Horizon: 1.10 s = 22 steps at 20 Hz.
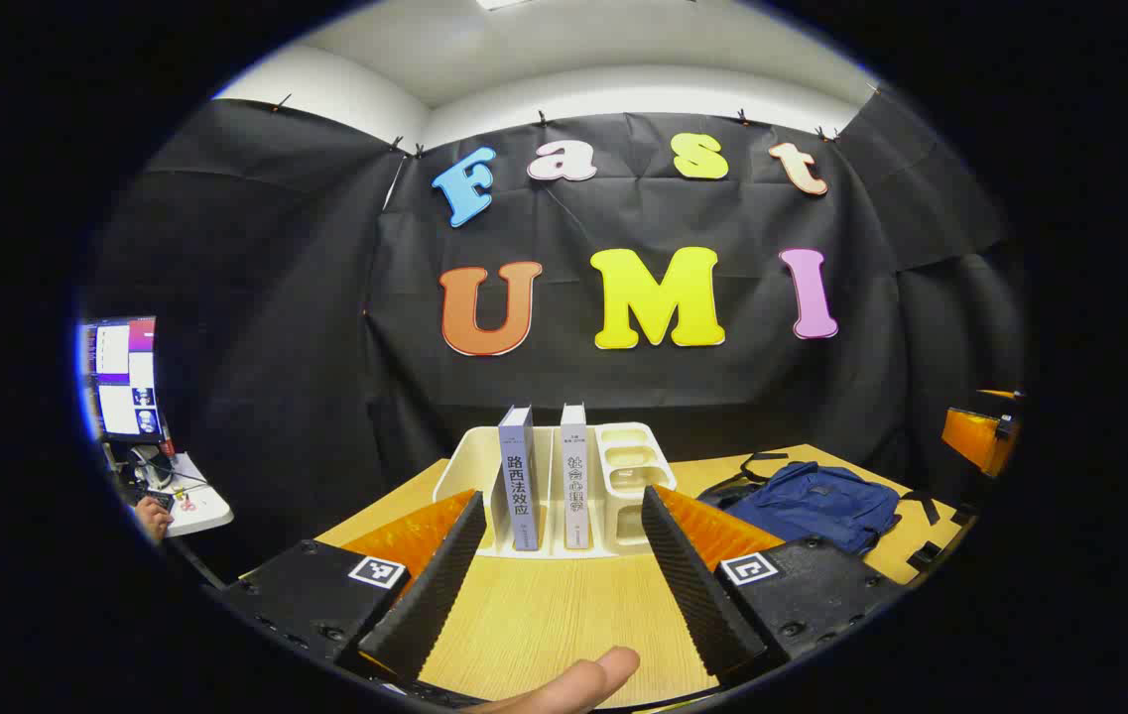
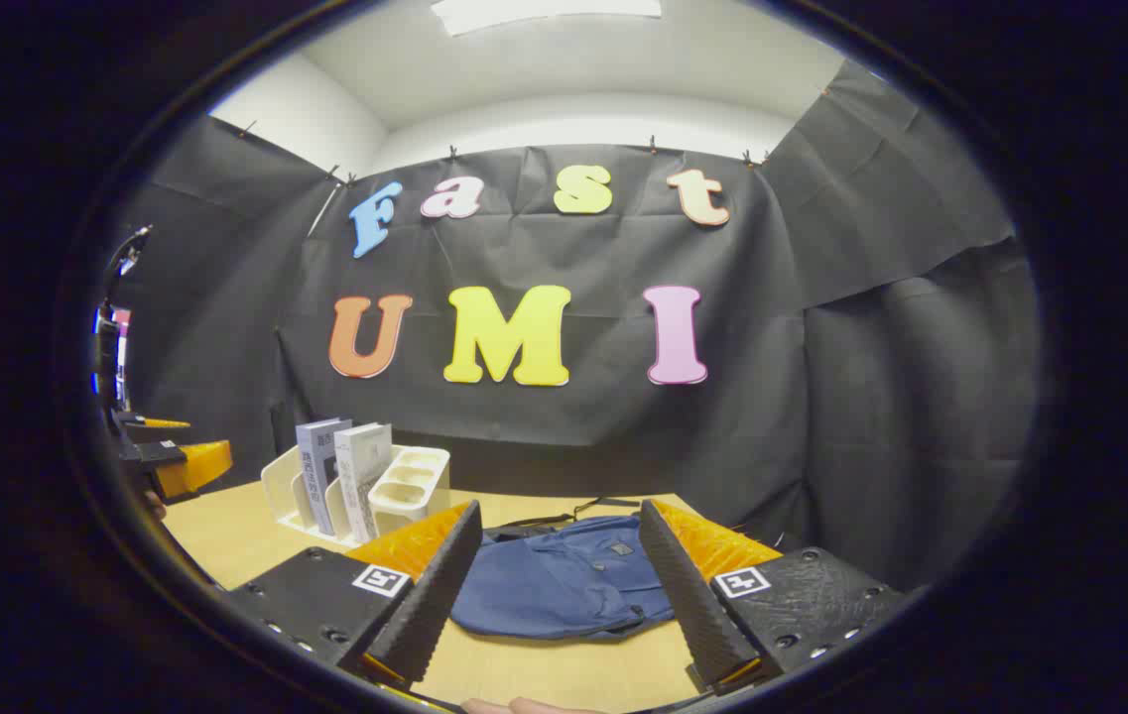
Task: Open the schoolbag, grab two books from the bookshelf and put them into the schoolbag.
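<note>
Cream-white plastic bookshelf (image 1: 544, 476) stands upright on the light wooden table (image 1: 544, 615), at the back near the black cloth wall. Two of its slots each hold one book standing on end: a grey-blue book (image 1: 518, 476) on the left and a white book (image 1: 574, 476) just beside it. Small open compartments (image 1: 631, 466) at the rack's right end hold nothing visible. Navy-blue fabric schoolbag (image 2: 564, 580) lies flat on the table to the right of the bookshelf, apart from it; whether its zip is open cannot be told. Left gripper (image 1: 554, 575) is released, jaws spread wide and facing the books, grasping nothing. Right gripper (image 2: 554, 585) is likewise released, jaws spread before the schoolbag, touching nothing.
</note>
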Available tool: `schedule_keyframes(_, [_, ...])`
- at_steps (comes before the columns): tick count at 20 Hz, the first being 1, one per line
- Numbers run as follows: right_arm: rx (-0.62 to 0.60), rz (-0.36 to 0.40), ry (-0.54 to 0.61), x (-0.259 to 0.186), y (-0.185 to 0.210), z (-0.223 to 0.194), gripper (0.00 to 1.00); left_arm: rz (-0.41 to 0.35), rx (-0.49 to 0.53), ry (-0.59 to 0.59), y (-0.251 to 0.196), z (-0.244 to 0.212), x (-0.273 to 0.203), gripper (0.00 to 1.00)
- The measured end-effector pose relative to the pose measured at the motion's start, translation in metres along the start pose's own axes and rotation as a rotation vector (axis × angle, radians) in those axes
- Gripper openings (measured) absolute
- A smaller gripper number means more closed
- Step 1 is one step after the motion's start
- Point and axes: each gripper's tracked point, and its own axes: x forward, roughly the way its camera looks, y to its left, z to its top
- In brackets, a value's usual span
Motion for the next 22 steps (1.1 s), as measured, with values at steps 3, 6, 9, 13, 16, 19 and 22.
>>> schedule_keyframes(3, [0.003, -0.010, 0.020, -0.002, -0.007, -0.005, 0.95, -0.028, 0.006, -0.014, -0.006, 0.004, -0.004, 0.99])
schedule_keyframes(6, [-0.011, -0.021, 0.040, 0.000, -0.012, -0.010, 0.95, 0.008, 0.003, -0.035, 0.004, 0.009, -0.008, 0.98])
schedule_keyframes(9, [-0.015, -0.015, 0.038, 0.000, -0.010, -0.009, 0.94, -0.008, 0.005, -0.031, -0.001, 0.008, -0.008, 0.99])
schedule_keyframes(13, [-0.030, -0.010, 0.041, 0.001, -0.006, -0.010, 0.95, -0.011, 0.003, -0.023, -0.001, 0.006, -0.006, 0.99])
schedule_keyframes(16, [-0.031, 0.000, 0.048, 0.001, -0.002, -0.013, 0.96, -0.007, 0.009, -0.026, 0.003, 0.007, -0.007, 0.99])
schedule_keyframes(19, [-0.039, -0.003, 0.052, 0.001, -0.002, -0.014, 0.95, -0.015, 0.012, -0.028, 0.000, 0.007, -0.007, 0.99])
schedule_keyframes(22, [-0.038, 0.002, 0.064, 0.004, 0.002, -0.018, 0.96, -0.019, 0.020, -0.027, 0.000, 0.006, -0.007, 0.99])
